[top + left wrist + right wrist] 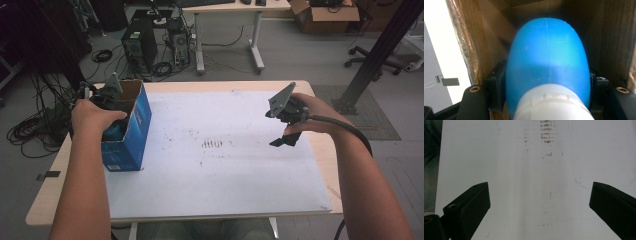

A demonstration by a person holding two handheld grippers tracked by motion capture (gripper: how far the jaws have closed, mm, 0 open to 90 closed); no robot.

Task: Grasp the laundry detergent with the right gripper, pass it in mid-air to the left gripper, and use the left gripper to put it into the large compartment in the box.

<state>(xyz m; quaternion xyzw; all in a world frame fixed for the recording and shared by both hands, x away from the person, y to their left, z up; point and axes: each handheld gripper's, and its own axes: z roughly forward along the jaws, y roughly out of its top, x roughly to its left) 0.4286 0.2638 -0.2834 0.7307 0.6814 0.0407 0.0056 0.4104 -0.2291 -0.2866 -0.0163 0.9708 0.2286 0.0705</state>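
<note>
Inside the box (131,131), the left gripper (547,82) clamps a smooth blue bottle (547,62) that may slip or snag the walls, while the right gripper (539,202) hangs open.

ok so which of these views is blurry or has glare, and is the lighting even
Left gripper view: the blue object is close and soft, with a bright patch mid-surface and dark box walls around it. Right gripper view: the white sheet is evenly lit, its marks slightly blurred. High view: dim, mildly soft, no glare.
</note>
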